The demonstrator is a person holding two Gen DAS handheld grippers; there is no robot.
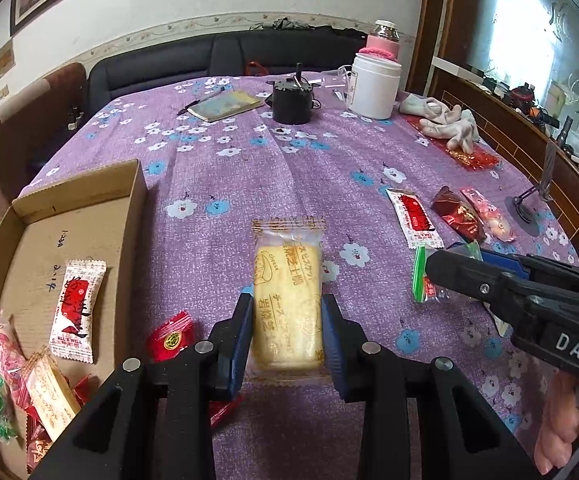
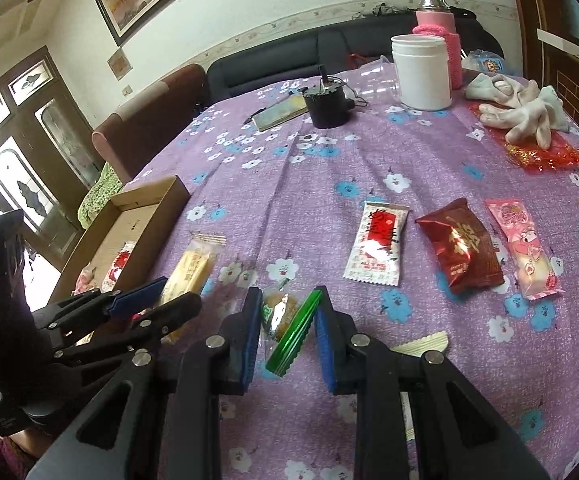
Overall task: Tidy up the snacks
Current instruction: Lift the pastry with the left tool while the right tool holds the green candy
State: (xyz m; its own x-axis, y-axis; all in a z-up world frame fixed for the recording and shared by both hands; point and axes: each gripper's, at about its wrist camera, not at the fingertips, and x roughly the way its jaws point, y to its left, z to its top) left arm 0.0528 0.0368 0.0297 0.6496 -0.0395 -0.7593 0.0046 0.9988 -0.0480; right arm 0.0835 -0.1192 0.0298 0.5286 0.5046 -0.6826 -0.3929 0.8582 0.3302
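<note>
My left gripper point(image 1: 286, 298) is shut on a yellow cheese cracker packet point(image 1: 285, 264), which sticks out forward over the purple flowered tablecloth point(image 1: 273, 168). To its left lies an open cardboard box point(image 1: 129, 216) holding a white-and-red candy packet point(image 1: 75, 312) and several other snacks. My right gripper point(image 2: 288, 290) is shut on a clear packet with green edges point(image 2: 279, 312) and a brown snack inside. In the right wrist view the left gripper point(image 2: 181, 290) with the cracker point(image 2: 195, 264) is at the left. A white-and-red packet point(image 2: 377, 244), a dark red packet point(image 2: 461, 248) and a pink packet point(image 2: 525, 248) lie on the cloth ahead.
A small red candy point(image 1: 169, 336) lies beside the box. At the far end stand a white jar point(image 1: 373, 84), a pink-sleeved bottle point(image 1: 383, 42), a black round device point(image 1: 291, 100) and a notebook with a pen point(image 1: 225, 106). White gloves point(image 1: 445, 120) rest on a red wrapper at the right.
</note>
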